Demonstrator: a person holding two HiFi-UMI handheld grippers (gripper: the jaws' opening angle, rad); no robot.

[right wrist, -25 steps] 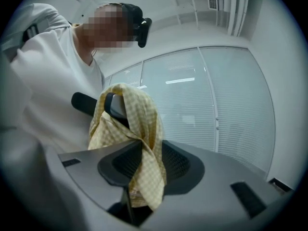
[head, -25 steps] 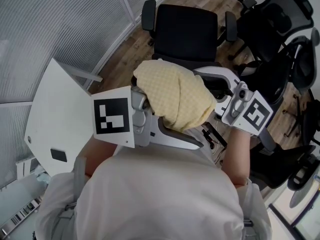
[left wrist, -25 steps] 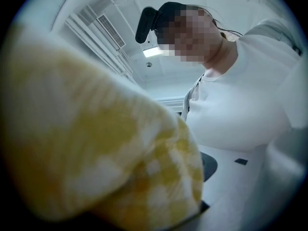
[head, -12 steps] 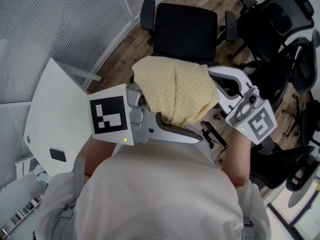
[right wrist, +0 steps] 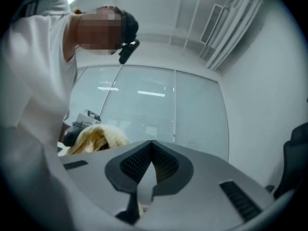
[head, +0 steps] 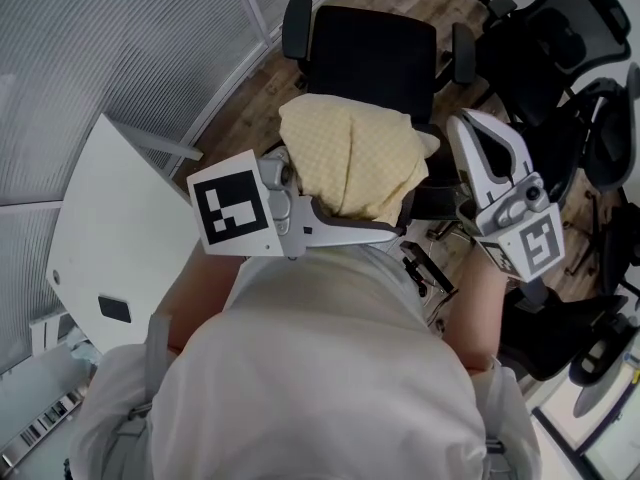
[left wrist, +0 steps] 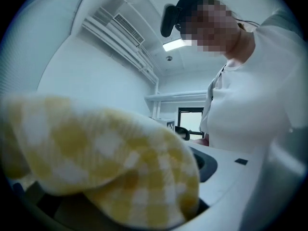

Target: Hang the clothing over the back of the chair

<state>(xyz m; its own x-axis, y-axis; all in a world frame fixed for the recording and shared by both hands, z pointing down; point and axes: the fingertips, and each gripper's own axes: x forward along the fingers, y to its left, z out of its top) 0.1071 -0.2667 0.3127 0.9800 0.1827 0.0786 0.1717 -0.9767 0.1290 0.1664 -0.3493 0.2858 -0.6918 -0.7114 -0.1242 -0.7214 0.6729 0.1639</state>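
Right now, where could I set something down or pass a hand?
The white table at left is bare but for one small dark object. The black chair's seat ahead is empty; wood floor lies open between them. Crowded: more chairs at right, yellow clothing in the middle.

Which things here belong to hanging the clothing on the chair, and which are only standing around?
For the job: yellow checked garment, in the left gripper; black office chair ahead.
Just around: white table; small dark object on it; other black chairs at right.
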